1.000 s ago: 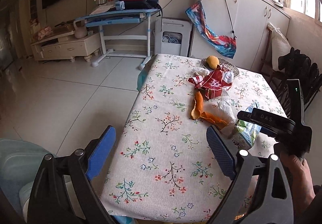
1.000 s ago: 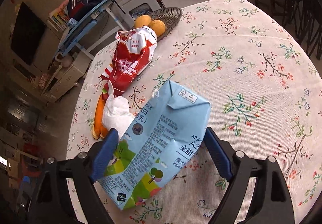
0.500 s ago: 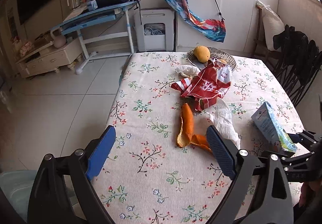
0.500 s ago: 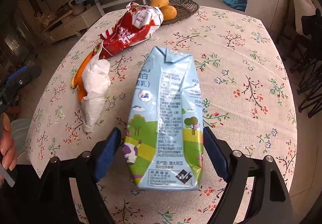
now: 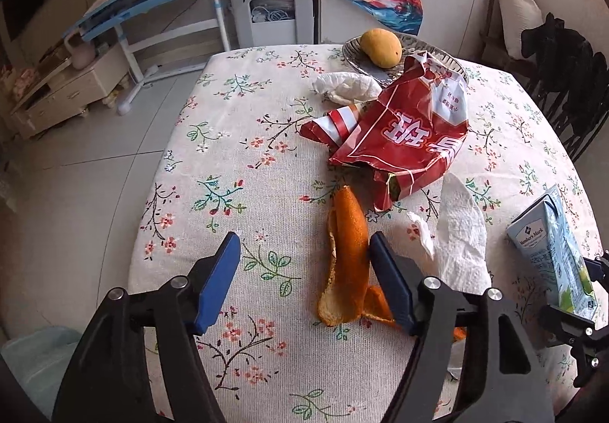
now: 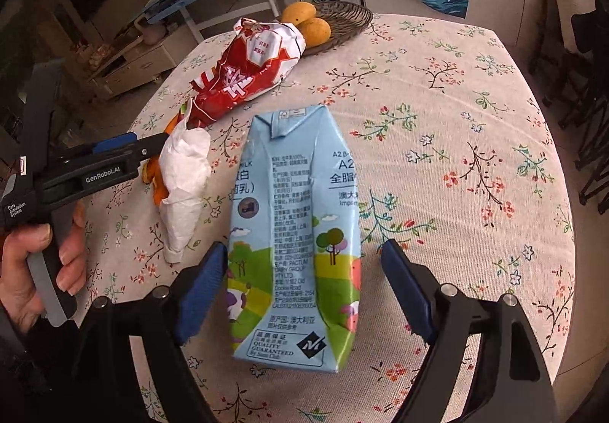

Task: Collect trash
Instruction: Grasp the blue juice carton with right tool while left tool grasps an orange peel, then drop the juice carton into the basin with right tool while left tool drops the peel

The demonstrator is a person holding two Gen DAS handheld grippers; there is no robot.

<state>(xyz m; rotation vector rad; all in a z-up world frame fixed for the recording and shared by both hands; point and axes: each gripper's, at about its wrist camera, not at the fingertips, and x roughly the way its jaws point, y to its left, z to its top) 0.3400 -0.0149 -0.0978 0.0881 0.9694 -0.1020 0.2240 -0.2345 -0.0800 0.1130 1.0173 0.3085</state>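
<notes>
Both grippers lined up on table trash, nothing gripped yet.

In the right wrist view my right gripper point(image 6: 304, 284) is spread wide around the lower end of the blue milk carton point(image 6: 295, 232), which lies flat at frame centre; the left pad looks touching or nearly so, the right pad clearly apart. My left gripper point(image 5: 304, 280) is likewise released at lower centre of its view, its right finger point(image 5: 392, 284) beside the orange peel point(image 5: 348, 255), with the crumpled tissue point(image 5: 460, 236) just right of it. I judge this the reaching step: next I squeeze on the carton, centring it first so it doesn't skid.
</notes>
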